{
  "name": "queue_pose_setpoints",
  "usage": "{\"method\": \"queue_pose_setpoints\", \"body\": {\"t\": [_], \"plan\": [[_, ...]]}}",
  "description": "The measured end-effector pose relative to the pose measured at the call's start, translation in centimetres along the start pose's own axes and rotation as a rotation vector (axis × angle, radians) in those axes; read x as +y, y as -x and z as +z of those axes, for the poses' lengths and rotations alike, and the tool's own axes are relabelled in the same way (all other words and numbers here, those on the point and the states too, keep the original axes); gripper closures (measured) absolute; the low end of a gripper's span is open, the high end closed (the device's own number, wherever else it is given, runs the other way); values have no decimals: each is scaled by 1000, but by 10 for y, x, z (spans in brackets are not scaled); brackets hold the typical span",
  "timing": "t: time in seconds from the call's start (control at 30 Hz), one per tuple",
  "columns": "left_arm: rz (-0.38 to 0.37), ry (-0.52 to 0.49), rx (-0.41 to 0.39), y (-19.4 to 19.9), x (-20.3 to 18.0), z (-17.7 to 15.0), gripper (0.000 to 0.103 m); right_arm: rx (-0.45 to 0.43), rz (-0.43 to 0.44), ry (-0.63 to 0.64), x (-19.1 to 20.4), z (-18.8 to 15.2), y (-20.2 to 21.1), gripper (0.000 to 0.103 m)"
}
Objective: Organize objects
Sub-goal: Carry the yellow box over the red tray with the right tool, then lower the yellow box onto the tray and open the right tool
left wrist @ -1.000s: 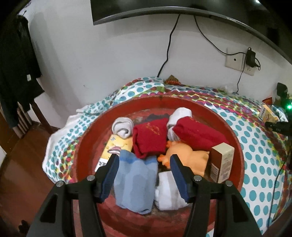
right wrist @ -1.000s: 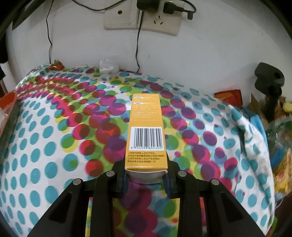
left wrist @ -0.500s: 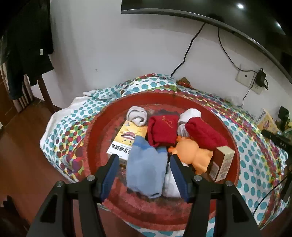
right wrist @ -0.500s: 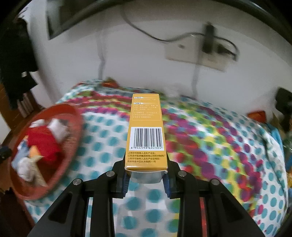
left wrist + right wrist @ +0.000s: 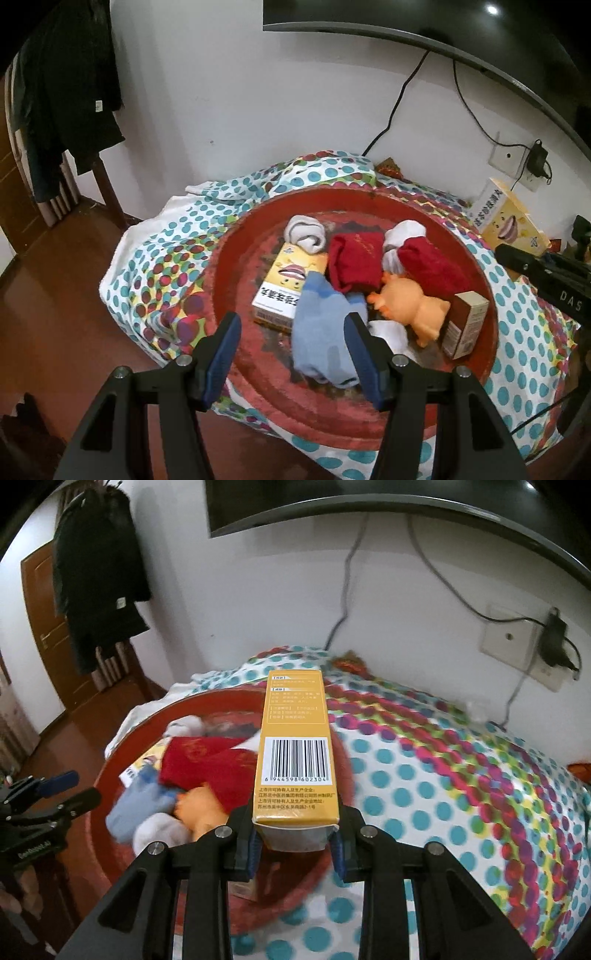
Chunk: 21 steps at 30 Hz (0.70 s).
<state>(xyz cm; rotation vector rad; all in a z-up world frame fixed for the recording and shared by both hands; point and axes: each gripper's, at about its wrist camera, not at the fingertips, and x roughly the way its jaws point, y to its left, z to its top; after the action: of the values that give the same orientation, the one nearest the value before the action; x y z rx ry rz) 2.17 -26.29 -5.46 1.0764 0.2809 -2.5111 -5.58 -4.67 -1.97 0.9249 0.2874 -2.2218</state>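
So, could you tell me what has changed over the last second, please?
The right gripper, still shut on the yellow box, swung from the dotted cloth to above the red tray. The left gripper drew back slightly, staying open and empty. The tray's contents did not move.

Right gripper [image 5: 294, 843] clamped on the near end of a yellow carton [image 5: 295, 749], barcode face up, long axis pointing away from camera. Carton sits in frame over the right edge of a round red tray [image 5: 122, 738] on the polka-dot cloth [image 5: 461, 794]. Tray contents motion-blurred: red folded cloth [image 5: 207, 764], blue sock [image 5: 142, 805], orange toy [image 5: 201, 806], grey-white sock [image 5: 159, 830], another whitish roll [image 5: 184, 723] at the far side. Left gripper [image 5: 72, 788] at the left frame edge beside the tray, jaws apart, nothing between them. Background: wall socket with plugged adapter [image 5: 554, 638], dark jacket [image 5: 99, 576] hanging by a wooden door [image 5: 40, 627].
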Motion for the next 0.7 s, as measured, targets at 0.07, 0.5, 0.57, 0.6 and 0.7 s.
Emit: {"method": "queue_pose_setpoints", "body": {"t": [0.07,0.5,0.57,0.6,0.7], "plan": [[-3,9,11,-2,3,0,44,13,11,4,9,1,-5,75],[41,37,21,-8,23,2,44,67,3,32,60,10,-57,74],[34,45,26,-9,25,2,44,67,-1,27,62,13,-62,74],[35,48,28,-10,26,2,44,71,-2,25,63,15,-65,74],[43,47,32,-11,27,2,44,75,-22,37,69,19,-72,74]]}}
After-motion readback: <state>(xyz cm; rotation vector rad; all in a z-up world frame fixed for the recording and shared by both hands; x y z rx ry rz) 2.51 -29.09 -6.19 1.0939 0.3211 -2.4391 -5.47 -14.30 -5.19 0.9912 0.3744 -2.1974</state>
